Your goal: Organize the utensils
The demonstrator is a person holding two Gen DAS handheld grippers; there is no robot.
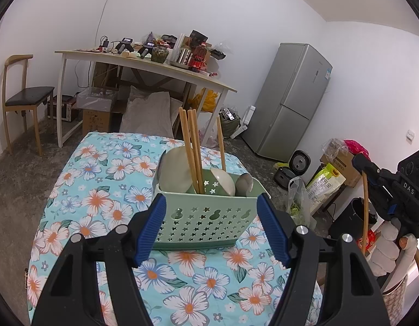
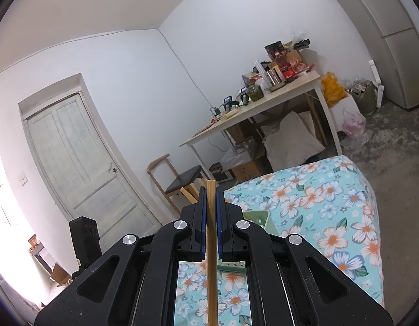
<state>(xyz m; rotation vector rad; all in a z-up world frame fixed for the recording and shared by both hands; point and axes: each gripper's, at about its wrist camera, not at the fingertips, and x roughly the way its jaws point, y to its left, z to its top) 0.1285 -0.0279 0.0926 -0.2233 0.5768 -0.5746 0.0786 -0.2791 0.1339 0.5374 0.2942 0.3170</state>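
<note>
On floral tablecloth [image 1: 106, 190], green basket [image 1: 206, 217] between spread left tongs [image 1: 211, 228], right tongs [image 2: 211, 222] pinching chopstick [image 2: 211, 258], concrete floor [image 1: 16, 179]

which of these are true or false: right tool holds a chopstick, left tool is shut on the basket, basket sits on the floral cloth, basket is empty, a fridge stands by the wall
1. The right tool holds a chopstick. True.
2. The left tool is shut on the basket. False: its fingers stand open on either side of it.
3. The basket sits on the floral cloth. True.
4. The basket is empty. False: it holds chopsticks and spoons.
5. A fridge stands by the wall. True.
</note>
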